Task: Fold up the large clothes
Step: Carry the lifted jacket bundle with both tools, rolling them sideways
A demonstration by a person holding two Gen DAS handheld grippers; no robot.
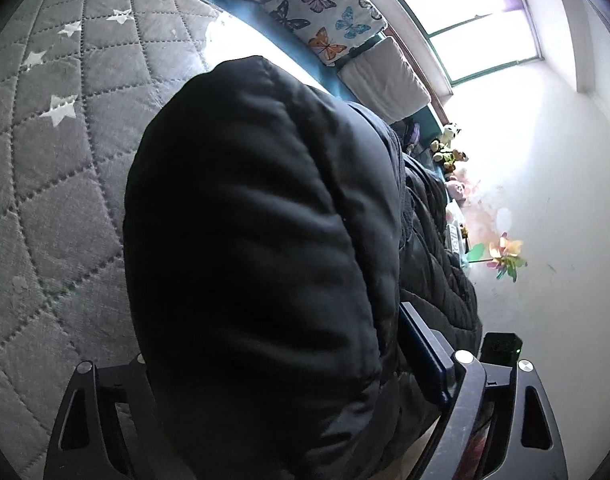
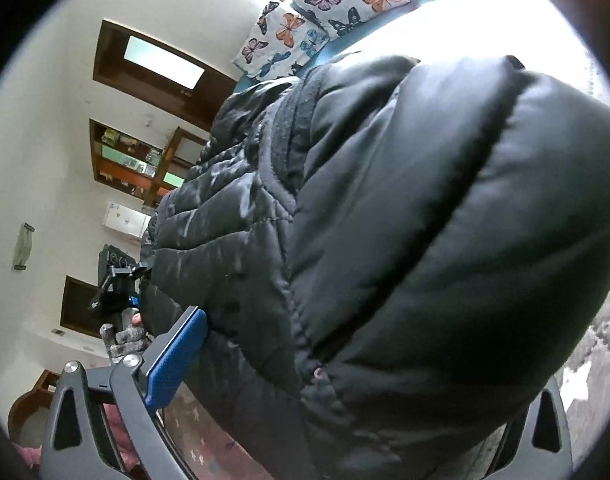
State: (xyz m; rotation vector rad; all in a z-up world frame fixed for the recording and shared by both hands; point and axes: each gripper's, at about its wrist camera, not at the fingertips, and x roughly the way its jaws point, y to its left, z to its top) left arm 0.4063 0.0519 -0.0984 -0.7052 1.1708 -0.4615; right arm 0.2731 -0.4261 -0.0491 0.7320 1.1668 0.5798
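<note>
Black padded nylon is filling both wrist views: a puffy quilted jacket (image 1: 257,248) is bulging up between the fingers of each tool, lying bunched on a bed covered by a grey quilted blanket (image 1: 53,152) with white stars. The left hand-held gripper (image 1: 281,396) is standing wide, its jaws spread around a thick roll of the jacket; the blue pad (image 1: 423,356) on one side is sitting against the fabric, while the other finger is hidden behind the bulge, so a firm hold cannot be told from a loose straddle. The right hand-held gripper (image 2: 345,400) is likewise spread wide around a fat fold of the same jacket (image 2: 405,240), its blue pad (image 2: 177,360) lying just beside the quilted edge; whether it is pinching is not clear either. Butterfly-print pillows (image 1: 325,20) are resting at the far end of the bed, beneath a bright window (image 1: 465,12). Soft toys (image 1: 449,144) are sitting along the wall.
</note>
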